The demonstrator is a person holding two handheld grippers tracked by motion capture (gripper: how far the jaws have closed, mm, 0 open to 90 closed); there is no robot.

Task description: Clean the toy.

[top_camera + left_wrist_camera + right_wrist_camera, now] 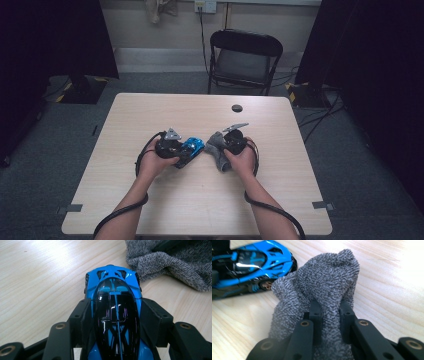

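A blue and black toy car rests on the wooden table at its middle. My left gripper is shut on it. In the left gripper view both pads press the car on its sides, and its nose points away from me toward a grey sock. The sock lies just right of the car. My right gripper is shut on a bunched fold of the sock, whose tip stands up past the jaws. The car sits at the upper left of the right gripper view.
A black folding chair stands beyond the table's far edge. A dark round grommet sits in the tabletop near the far side. Cables trail from both grippers along the person's forearms toward the near edge.
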